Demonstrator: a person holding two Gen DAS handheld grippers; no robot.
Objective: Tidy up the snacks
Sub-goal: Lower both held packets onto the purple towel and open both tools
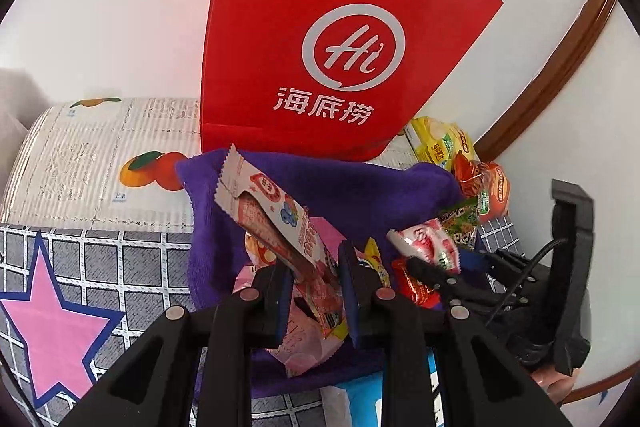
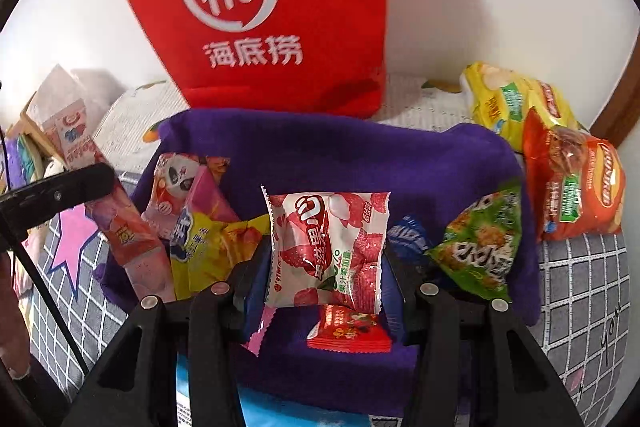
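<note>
- The left gripper is clamped tight on a long pink wafer bar, which sticks up tilted over the purple towel.
- The right gripper has its jaws closed partway on a white-and-red lychee jelly pack, held upright above that same towel.
- On the towel: a small red candy pack right under the jelly pack, a yellow pack and a pink panda pack toward its left side, and a green pack on its right edge.
- Just past the towel's right edge sit an orange chip bag and a yellow chip bag.
- Behind the towel stands a red paper bag against the wall.
- Under the towel is a grey checked sheet with a pink star.
</note>
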